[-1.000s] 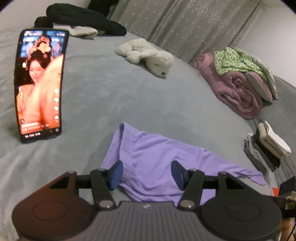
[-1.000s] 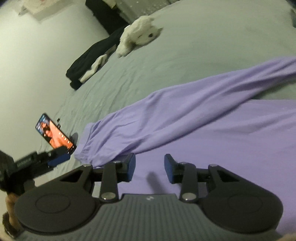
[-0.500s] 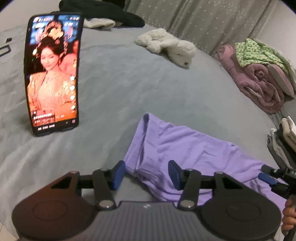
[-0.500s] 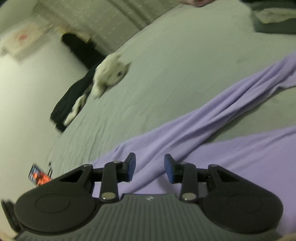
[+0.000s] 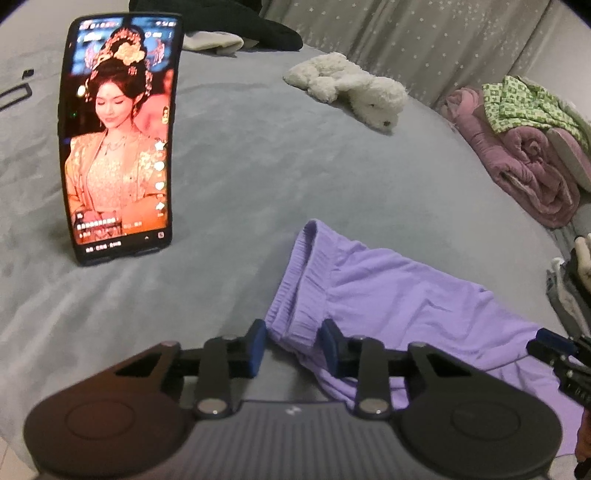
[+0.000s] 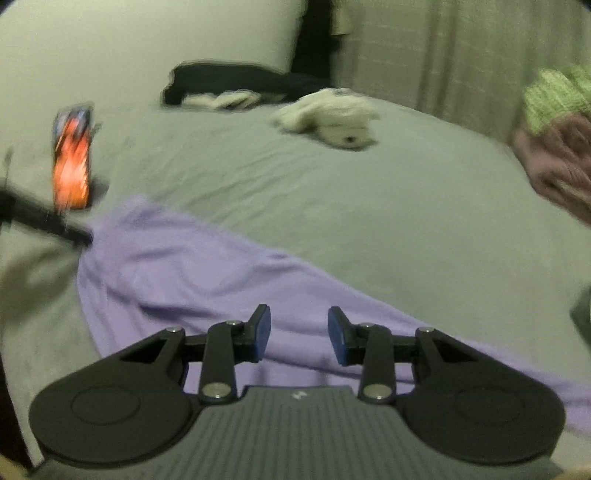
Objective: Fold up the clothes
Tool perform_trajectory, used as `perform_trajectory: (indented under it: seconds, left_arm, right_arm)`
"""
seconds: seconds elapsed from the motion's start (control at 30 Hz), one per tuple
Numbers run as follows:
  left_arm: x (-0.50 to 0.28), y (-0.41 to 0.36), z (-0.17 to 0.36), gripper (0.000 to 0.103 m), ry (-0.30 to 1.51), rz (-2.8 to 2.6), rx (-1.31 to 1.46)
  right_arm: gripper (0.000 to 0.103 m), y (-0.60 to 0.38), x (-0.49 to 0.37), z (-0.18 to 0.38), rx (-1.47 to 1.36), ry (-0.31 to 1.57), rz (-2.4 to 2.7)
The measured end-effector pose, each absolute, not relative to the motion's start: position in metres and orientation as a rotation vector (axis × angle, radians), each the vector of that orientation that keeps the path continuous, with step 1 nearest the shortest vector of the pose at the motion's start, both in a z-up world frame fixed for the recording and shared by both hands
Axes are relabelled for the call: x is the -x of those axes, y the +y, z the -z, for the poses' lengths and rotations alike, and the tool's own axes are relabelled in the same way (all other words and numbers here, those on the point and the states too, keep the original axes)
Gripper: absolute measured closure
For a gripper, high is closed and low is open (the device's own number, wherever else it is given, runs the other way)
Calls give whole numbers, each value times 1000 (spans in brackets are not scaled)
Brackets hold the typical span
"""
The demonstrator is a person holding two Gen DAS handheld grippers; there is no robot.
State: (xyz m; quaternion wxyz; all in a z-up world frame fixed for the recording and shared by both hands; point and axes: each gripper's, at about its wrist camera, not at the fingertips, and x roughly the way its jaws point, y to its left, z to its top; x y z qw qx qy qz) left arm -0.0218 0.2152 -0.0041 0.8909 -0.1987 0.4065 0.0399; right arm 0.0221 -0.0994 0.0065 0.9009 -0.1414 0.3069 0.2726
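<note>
A lilac garment (image 5: 388, 295) with a gathered elastic band lies spread on the grey bed; in the right wrist view, which is blurred, the lilac garment (image 6: 192, 269) runs from left to lower right. My left gripper (image 5: 293, 347) is open, and the near corner of the elastic band lies between its blue fingertips. My right gripper (image 6: 299, 334) is open and low over a fold of the cloth, with nothing pinched. From the left wrist view the right gripper (image 5: 554, 349) shows at the right edge, over the garment's far part. The left gripper (image 6: 55, 225) appears as a dark blur at the garment's left end.
A phone (image 5: 118, 136) stands upright with its screen lit, left of the garment. A white plush toy (image 5: 351, 92) lies further back. A pink blanket pile (image 5: 524, 158) with a green patterned cloth (image 5: 524, 99) sits at the right. Dark clothes (image 5: 229, 22) lie at the back, folded items (image 5: 569, 280) at the right edge.
My left gripper moved towards the garment's elastic end, so the band corner now sits between its fingers. My right gripper swung round over the cloth and now faces the phone. Both stayed open.
</note>
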Motion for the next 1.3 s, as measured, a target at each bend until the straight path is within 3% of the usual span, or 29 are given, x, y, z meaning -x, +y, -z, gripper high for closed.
perform_trajectory:
  seconds: [0.2,0.23,0.3,0.37,0.8,0.87,1.0,1.3]
  left_arm:
    - [24,213,2,83,827,-85,391]
    - [24,213,1,84,824,-85,387]
    - [25,212,1,85,819,-84,380]
    - [25,212,0,86,813,-84,373]
    - [29,218,-12,91,766,-43,413]
    - [29,220,-12,92,768,-43,433]
    - [29,222,-12,92,771,-49,443]
    - [29,225,-11,92,778,-63,465]
  right_arm:
    - [64,-79,-36,16,403,673,-594]
    - [70,-78,-38,19,407,688,-598]
    - [92,-76,-39,23,421,711,-604]
    - [103,-74,-35,24,443,703,-606]
    - [103,-92,-15,-8,386,589,-589]
    - [87,-86,-12,-2,429,591,-597]
    - [68,-71,-8,8,523,582,-617]
    - [67,-59,-22,12,504,594,-647]
